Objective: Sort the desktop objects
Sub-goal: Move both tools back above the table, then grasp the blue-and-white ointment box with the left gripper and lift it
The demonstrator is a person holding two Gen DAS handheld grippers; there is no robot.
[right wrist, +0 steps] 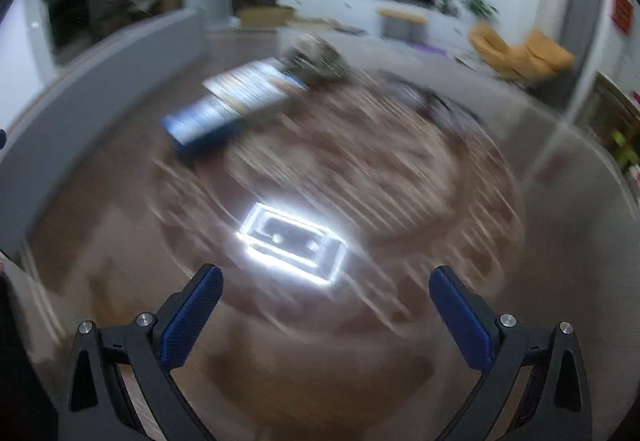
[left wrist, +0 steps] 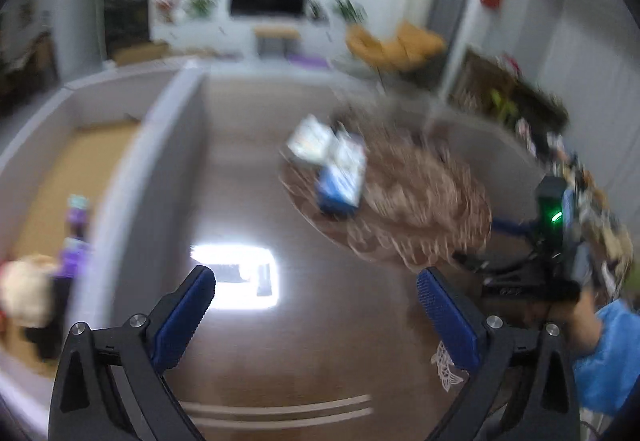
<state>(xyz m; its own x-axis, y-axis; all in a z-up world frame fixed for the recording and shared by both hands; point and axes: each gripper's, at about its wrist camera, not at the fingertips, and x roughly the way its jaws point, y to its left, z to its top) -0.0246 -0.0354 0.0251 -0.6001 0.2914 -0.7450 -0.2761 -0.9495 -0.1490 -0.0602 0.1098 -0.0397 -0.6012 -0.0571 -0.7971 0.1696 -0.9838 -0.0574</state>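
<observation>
Tabletop (left wrist: pixel 320 341): glossy brown wood grain, mirror-like, with a bright rectangular lamp reflection just ahead of each claw.
Round mat (left wrist: pixel 400 201): brown, circular, swirled cream pattern, heavily blurred; ahead and right of the left claw, directly ahead of the right claw.
Boxes (left wrist: pixel 338 177): flat rectangular cartons, blue and white print, stacked loosely on the mat's far left part; well ahead of both claws, touching neither.
Grey tray (left wrist: pixel 160 161): matte grey upright walls, tan floor; left of the left claw, holding a purple item (left wrist: pixel 74 241) and a pale fuzzy lump (left wrist: pixel 24 289), both too blurred to identify.
Left gripper (left wrist: pixel 316 289): black frame, blue ribbed pads (left wrist: pixel 184 317); spread wide, holding nothing, hovering above bare wood.
Right gripper (right wrist: pixel 326 289): same black frame and blue ribbed pads (right wrist: pixel 192 313); spread wide, holding nothing, near the mat's close edge. Seen also from the left wrist camera, held in a hand (left wrist: pixel 576 313) with a blue sleeve.
</observation>
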